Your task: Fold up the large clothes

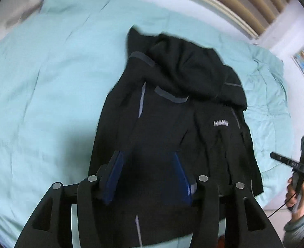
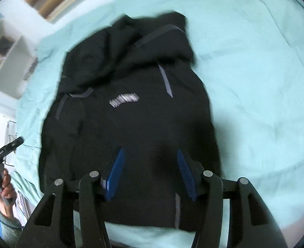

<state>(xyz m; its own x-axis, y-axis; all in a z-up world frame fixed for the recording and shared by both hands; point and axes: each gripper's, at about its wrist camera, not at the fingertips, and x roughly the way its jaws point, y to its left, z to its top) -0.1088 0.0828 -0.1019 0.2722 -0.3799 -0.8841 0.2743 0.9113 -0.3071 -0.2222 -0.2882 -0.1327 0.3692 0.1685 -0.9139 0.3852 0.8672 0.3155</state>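
Observation:
A black hooded jacket (image 1: 172,124) with grey stripes and a white chest logo lies on the pale teal bed sheet (image 1: 38,93), its hood bunched at the far end. My left gripper (image 1: 147,161) hovers over the jacket's near part, open, with nothing between its blue pads. In the right wrist view the same jacket (image 2: 131,124) fills the middle. My right gripper (image 2: 149,155) hangs above its lower half, also open and holding nothing. Each gripper shows at the edge of the other view, held in a hand (image 1: 296,194) (image 2: 5,184).
The teal sheet (image 2: 255,82) spreads wide to both sides of the jacket. A slatted wooden headboard (image 1: 245,4) runs along the far side. White shelving (image 2: 9,62) stands beyond the bed's corner. The bed's near edge lies just under the grippers.

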